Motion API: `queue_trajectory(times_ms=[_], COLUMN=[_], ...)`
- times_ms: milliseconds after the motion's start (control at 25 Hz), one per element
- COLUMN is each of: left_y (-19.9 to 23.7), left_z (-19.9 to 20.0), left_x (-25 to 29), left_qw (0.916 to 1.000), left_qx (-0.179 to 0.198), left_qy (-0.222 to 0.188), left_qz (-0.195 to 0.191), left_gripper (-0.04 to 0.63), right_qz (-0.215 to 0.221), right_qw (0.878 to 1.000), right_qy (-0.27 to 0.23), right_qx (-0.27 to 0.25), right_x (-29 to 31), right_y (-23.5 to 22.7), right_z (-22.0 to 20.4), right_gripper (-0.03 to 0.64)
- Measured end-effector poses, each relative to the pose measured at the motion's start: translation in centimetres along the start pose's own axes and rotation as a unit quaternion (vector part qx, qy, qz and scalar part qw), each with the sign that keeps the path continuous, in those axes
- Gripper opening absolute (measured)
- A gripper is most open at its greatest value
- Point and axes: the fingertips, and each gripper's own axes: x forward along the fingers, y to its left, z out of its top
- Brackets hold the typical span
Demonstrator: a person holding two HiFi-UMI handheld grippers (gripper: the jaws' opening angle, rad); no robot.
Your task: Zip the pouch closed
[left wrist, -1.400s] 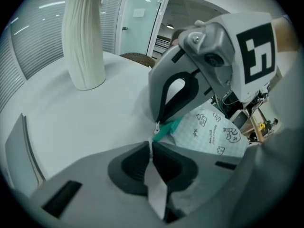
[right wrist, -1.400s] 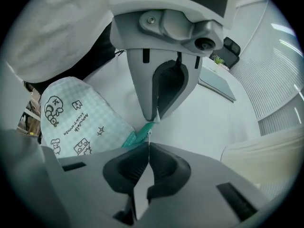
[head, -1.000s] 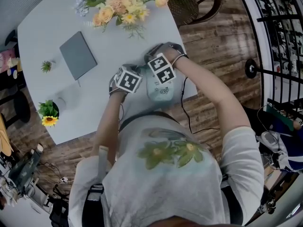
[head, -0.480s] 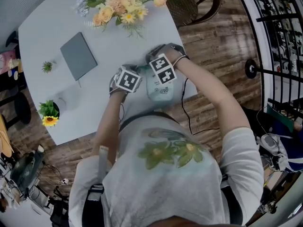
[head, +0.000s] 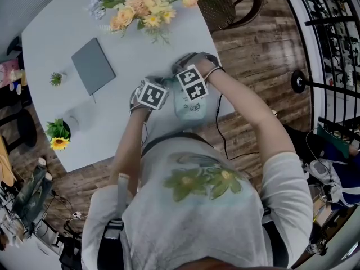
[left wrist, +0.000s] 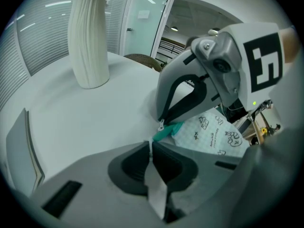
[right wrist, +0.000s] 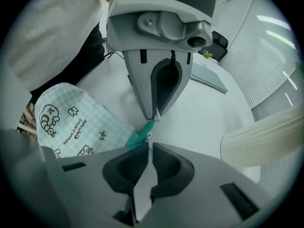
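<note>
We find small dark lettering on the pouch (right wrist: 80, 113), too blurred to read. We read no other text.

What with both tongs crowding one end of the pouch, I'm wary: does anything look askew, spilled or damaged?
Nothing stands out. The pouch lies flat on the table, the left tongs pinch its teal zip end and the right tongs pinch the zip pull. The vase stands upright; the notebook lies flat.
</note>
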Motion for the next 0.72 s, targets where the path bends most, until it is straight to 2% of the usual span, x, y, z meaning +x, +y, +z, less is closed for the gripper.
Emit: queue_trajectory(times_ms=[120,280,480,720], left_y=[-0.34,-0.21,0.33,-0.33], left_z=[-0.25,-0.11,0.26,-0.25], left_x=[0.38,0.22,-0.29,0.42], left_qw=[0.9999,1.0,0.9999,0.9999], left_qx=[-0.006,-0.003,0.006,-0.006], left_qy=[0.0,-0.001,-0.002,0.003], left_qz=[-0.011,-0.006,0.01,-0.009], left_gripper=[0.028,0.028,0.028,0.028], right_qz=[0.001,0.005,0.016,0.025], right_qw=[1.0,1.0,1.0,1.0], right_qy=[0.0,0.001,-0.009,-0.009], right_qx=[-0.009,-0.025,-0.011,-0.01], right_x=[0.18,0.11,-0.08,-0.27], right_y=[-0.06,0.05,0.29,0.53], right_z=[0.26,0.29,0.33,0.31], right_gripper=[0.02,0.018,0.017,0.017])
